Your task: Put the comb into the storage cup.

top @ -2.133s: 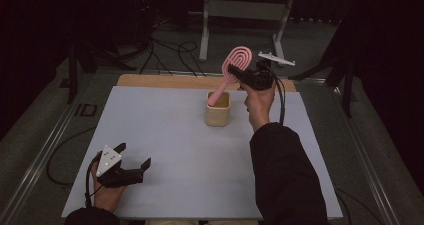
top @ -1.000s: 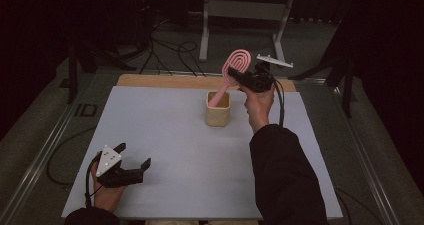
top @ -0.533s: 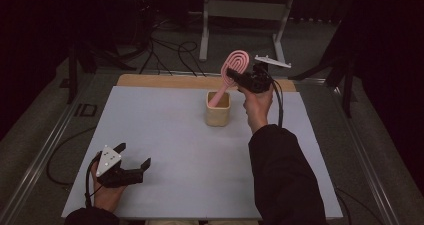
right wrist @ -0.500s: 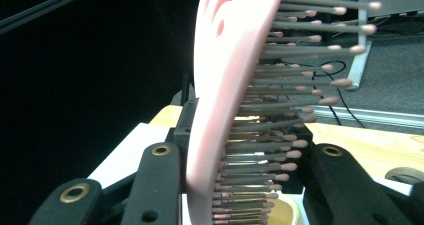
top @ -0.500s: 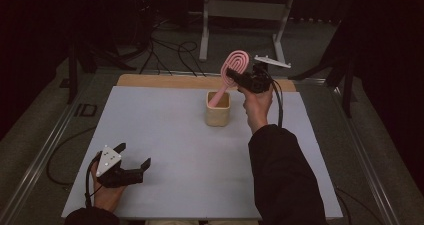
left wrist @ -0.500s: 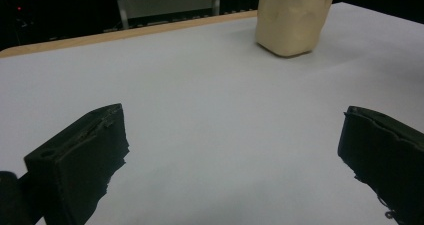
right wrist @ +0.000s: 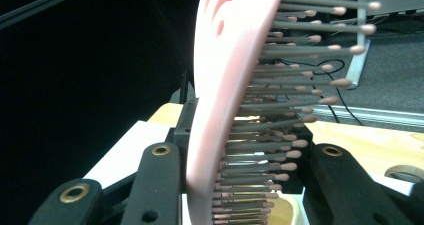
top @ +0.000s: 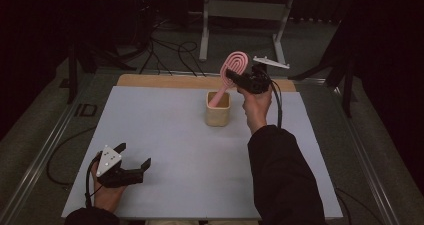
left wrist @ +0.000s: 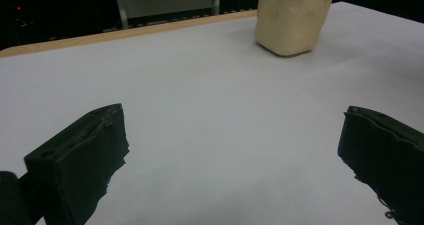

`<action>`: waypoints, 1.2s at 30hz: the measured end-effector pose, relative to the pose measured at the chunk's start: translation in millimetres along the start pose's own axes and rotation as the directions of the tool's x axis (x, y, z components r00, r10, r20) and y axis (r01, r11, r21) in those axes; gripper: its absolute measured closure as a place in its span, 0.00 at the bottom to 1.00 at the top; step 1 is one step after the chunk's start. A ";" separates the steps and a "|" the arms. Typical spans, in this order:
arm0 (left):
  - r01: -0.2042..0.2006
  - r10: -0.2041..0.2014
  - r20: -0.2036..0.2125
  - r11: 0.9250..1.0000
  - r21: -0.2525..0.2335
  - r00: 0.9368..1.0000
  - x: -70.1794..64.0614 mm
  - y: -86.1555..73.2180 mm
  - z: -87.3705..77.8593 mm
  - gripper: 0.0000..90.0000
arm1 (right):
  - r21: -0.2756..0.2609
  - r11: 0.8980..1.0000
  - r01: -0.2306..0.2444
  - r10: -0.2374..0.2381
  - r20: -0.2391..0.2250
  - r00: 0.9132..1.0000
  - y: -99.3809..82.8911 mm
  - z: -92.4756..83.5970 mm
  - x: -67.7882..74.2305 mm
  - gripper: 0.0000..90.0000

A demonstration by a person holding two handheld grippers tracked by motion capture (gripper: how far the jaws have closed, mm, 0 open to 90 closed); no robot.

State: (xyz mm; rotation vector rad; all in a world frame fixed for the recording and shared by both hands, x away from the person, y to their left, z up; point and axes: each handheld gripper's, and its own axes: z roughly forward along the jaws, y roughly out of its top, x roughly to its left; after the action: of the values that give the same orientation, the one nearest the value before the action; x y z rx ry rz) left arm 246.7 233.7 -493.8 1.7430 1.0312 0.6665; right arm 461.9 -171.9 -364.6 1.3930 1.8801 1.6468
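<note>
Right gripper [top: 231, 76] clamped on pink hairbrush [top: 234, 65] head, handle apparently inside beige cup [top: 218, 109], depth unclear; step in hand: seating brush in cup; next: lower, then release; left gripper [top: 131, 161] open, empty, resting on table [top: 165, 150].

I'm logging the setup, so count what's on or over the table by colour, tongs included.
Pink: 1, the hairbrush
Beige: 1, the cup
Black: 2, the left tongs and the right tongs
Total: 4
</note>
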 end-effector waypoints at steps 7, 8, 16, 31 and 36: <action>0.001 -0.001 0.000 1.000 0.000 1.000 0.0 -0.1 0.1 0.00 | 0.005 1.000 -0.002 0.002 0.003 1.000 -2.2 1.3 -1.0 0.71; 0.001 -0.001 0.000 1.000 0.000 1.000 0.0 -0.1 0.1 0.00 | 0.005 1.000 -0.002 0.002 0.003 1.000 -2.4 1.5 -1.1 0.71; -0.001 0.001 0.001 1.000 0.002 1.000 0.0 -0.1 0.2 0.00 | 0.012 1.000 0.004 -0.004 0.004 1.000 -4.0 3.2 -0.9 0.71; -0.004 0.004 0.000 1.000 0.004 1.000 0.3 -0.1 0.0 0.00 | 0.026 1.000 0.005 -0.006 0.014 1.000 -10.0 7.6 -2.1 0.71; -0.001 0.001 0.000 1.000 0.002 1.000 0.3 -0.1 0.0 0.00 | 0.028 1.000 0.004 -0.004 0.016 1.000 -11.9 8.9 -2.4 0.71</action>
State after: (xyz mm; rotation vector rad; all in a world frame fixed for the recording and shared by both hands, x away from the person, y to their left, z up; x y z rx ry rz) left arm 246.8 233.9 -493.9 1.7452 1.0315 0.6662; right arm 464.0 -167.1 -378.7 1.4086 1.9026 1.6084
